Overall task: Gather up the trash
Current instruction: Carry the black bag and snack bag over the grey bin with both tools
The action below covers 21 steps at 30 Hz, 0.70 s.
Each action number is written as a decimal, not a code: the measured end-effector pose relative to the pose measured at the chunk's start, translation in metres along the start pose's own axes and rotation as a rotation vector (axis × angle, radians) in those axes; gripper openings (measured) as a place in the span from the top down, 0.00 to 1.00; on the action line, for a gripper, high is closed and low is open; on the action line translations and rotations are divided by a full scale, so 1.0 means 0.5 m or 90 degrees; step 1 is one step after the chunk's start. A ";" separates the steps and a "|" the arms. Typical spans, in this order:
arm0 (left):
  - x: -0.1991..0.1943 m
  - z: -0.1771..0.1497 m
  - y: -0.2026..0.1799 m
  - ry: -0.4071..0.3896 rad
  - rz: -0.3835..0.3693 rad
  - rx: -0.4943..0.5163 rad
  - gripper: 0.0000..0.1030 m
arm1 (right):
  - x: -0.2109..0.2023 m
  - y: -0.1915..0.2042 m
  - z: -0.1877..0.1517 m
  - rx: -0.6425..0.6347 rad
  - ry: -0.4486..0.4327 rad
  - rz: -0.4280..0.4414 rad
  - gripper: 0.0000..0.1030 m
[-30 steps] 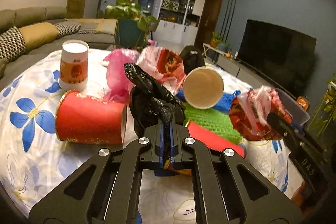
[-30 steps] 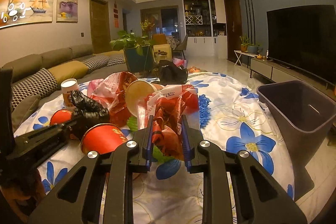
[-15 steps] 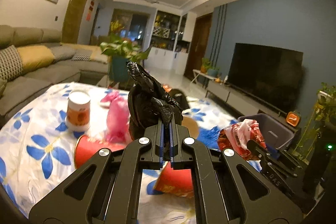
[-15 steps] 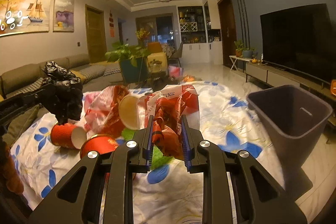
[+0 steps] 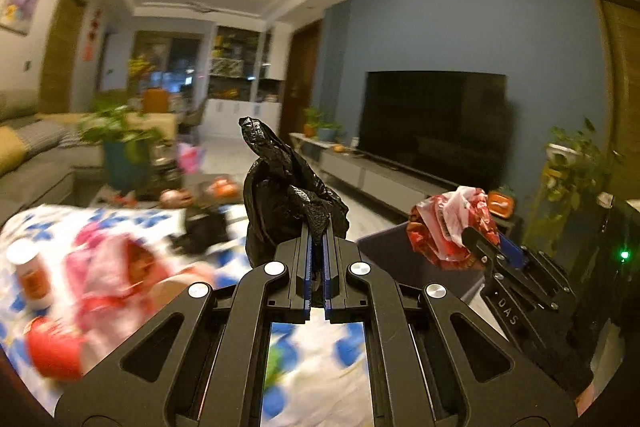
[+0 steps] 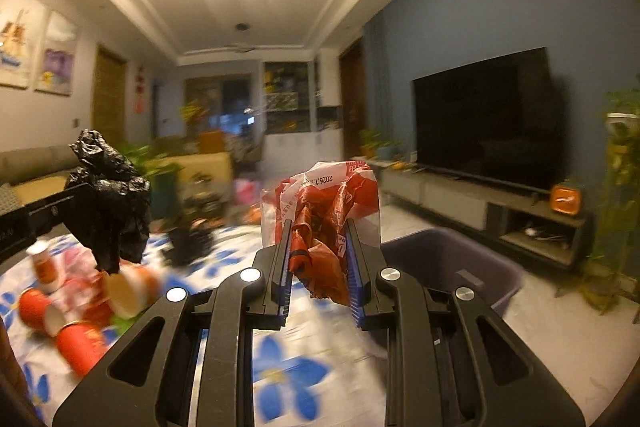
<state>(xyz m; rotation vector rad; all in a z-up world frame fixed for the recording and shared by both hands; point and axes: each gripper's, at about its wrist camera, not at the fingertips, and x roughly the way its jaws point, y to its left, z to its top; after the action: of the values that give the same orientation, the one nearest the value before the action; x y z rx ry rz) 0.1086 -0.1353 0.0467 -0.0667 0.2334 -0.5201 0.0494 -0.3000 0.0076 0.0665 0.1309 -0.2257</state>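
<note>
- Now the crumpled black bag (image 5: 288, 195) sits pinched in the left claw (image 5: 316, 247); right claw (image 6: 320, 259) grips a red-white wrapper (image 6: 324, 219).
- Both have lifted off the surface (image 6: 280, 367) toward the bin (image 6: 448, 263).

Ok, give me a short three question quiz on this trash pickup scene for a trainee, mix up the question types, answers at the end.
1. True or false: the left gripper is shut on a black plastic bag.
2. Multiple choice: what is clamped in the right gripper? A) a red paper cup B) a red and white snack wrapper C) a pink bag
3. Short answer: which container for the trash stands on the floor beside the flowered tablecloth?

Key:
1. True.
2. B, the red and white snack wrapper.
3. The dark bin, below the television.
</note>
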 end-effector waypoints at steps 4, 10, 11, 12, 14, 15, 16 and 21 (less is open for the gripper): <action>0.082 0.007 -0.071 0.003 -0.054 0.022 0.97 | 0.013 -0.055 0.007 0.008 -0.016 -0.052 0.76; 0.200 -0.007 -0.137 0.037 -0.116 0.034 0.97 | 0.038 -0.107 -0.001 0.018 -0.022 -0.091 0.76; 0.222 -0.012 -0.145 0.043 -0.124 0.033 0.97 | 0.045 -0.117 -0.004 0.022 -0.019 -0.096 0.76; 0.243 -0.018 -0.152 0.051 -0.130 0.031 0.97 | 0.052 -0.120 -0.006 0.024 -0.017 -0.099 0.76; 0.272 -0.023 -0.163 0.063 -0.134 0.033 0.97 | 0.060 -0.133 -0.009 0.030 -0.015 -0.104 0.76; 0.284 -0.026 -0.168 0.068 -0.137 0.037 0.97 | 0.065 -0.139 -0.014 0.031 -0.014 -0.107 0.76; 0.298 -0.029 -0.170 0.070 -0.140 0.040 0.97 | 0.066 -0.144 -0.012 0.030 -0.014 -0.110 0.76; 0.337 -0.039 -0.191 0.074 -0.153 0.039 0.97 | 0.100 -0.164 -0.011 0.028 -0.006 -0.122 0.75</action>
<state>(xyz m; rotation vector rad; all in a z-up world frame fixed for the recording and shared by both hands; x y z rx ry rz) 0.1994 -0.3025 0.0051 -0.0053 0.3250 -0.7714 0.0787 -0.3903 -0.0091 0.0969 0.1224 -0.4198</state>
